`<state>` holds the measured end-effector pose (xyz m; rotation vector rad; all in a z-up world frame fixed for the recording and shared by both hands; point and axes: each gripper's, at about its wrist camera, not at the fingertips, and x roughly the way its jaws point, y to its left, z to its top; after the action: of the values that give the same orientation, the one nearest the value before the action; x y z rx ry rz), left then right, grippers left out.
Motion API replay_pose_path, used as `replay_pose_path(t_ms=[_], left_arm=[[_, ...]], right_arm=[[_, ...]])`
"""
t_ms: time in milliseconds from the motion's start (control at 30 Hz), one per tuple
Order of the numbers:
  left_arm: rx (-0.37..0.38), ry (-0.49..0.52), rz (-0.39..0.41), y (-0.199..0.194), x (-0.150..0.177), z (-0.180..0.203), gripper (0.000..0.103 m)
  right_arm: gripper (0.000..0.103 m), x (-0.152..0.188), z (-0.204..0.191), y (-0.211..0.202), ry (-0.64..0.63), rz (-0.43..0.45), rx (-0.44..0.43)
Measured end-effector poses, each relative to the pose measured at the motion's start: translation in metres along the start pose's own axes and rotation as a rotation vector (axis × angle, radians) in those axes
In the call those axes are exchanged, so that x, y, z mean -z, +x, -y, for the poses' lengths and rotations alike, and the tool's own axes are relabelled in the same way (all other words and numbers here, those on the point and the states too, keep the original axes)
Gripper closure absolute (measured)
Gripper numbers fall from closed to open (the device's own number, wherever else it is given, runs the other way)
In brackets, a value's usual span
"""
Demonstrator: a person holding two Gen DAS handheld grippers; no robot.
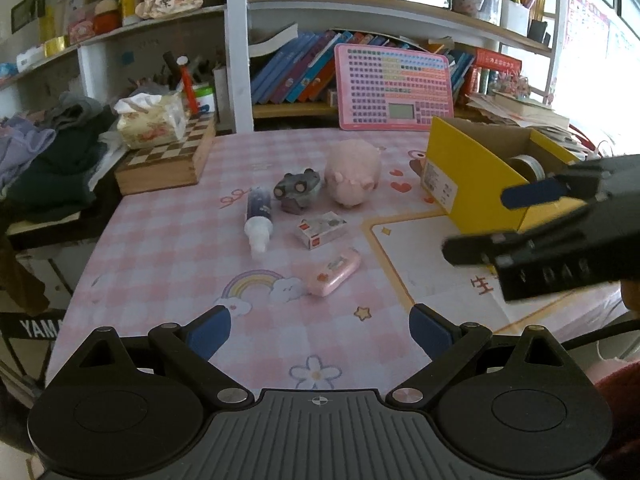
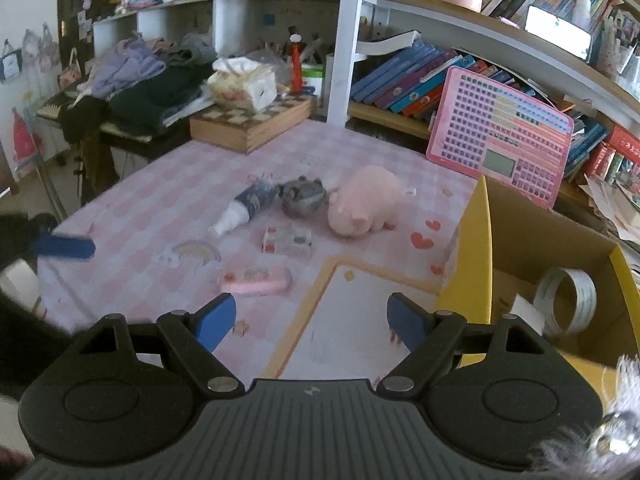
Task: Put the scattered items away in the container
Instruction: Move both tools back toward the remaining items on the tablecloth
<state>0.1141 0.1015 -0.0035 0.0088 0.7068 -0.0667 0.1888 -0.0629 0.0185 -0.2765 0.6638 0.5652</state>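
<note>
On the pink checked tablecloth lie a pink plush pig (image 1: 352,171) (image 2: 366,201), a grey toy (image 1: 298,191) (image 2: 303,197), a dark tube with a white cap (image 1: 259,220) (image 2: 247,206), a small printed box (image 1: 321,229) (image 2: 287,241) and a pink case (image 1: 334,272) (image 2: 256,280). A yellow cardboard box (image 1: 468,184) (image 2: 472,276) stands at the right and holds a tape roll (image 2: 566,300). My left gripper (image 1: 320,332) is open and empty, short of the pink case. My right gripper (image 2: 310,322) is open and empty beside the box; it also shows in the left wrist view (image 1: 488,220).
A wooden chessboard box (image 1: 168,160) with a tissue pack on it sits at the back left. A pink keyboard toy (image 1: 394,88) leans on the bookshelf behind. Piled clothes (image 1: 48,160) lie left of the table. The table's near left edge drops off.
</note>
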Motion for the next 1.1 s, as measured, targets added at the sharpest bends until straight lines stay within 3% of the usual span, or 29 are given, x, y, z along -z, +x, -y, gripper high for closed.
replay_pose_path(t_ms=[500,1100], left_arm=[[-0.030,0.000,-0.030,0.054,-0.019,0.005,0.008],[-0.021,0.007,-0.083,0.104,-0.035,0.008,0.026]], right_arm=[[0.021,-0.036,0.026,0.057,0.086,-0.073,-0.050],[0.021,-0.057,0.038,0.113,0.093,-0.157,-0.066]])
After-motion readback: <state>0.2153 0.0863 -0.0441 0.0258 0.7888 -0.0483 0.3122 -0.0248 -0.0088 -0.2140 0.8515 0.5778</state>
